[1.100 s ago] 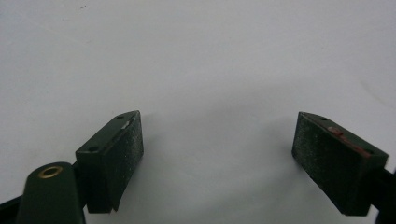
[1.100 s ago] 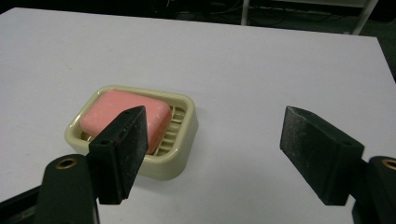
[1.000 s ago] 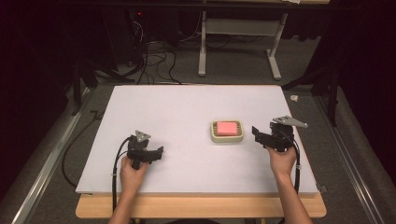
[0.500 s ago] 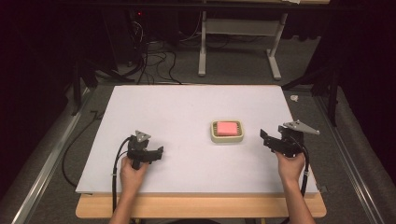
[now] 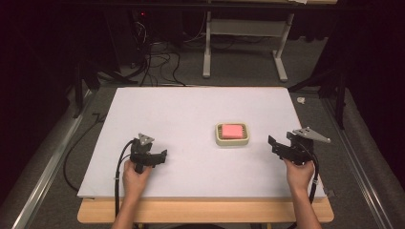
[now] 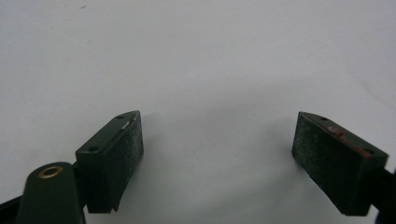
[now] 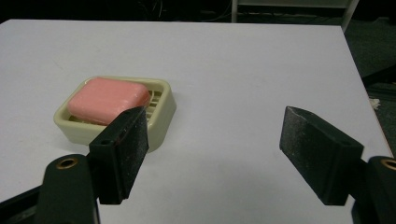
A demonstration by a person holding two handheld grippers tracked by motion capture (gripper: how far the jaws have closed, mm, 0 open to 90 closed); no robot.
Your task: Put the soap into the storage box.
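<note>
Claw on my right [image 5: 277,147] gapes wide, lower right of the frame; my left claw [image 5: 161,157] gapes too. Pink soap [image 5: 232,130] sits in its dish [image 5: 218,139] mid-table. Approaching low, I could shove the dish aside.

1. The soap [image 7: 108,100] looks smooth, waxy and matt.
2. The soap dish [image 7: 164,116] looks like smooth plastic.
3. The right claw [image 7: 212,156] has rough, matt pads [image 7: 309,147].
4. The counter [image 5: 191,124] has a matt white surface and a wood edge.
</note>
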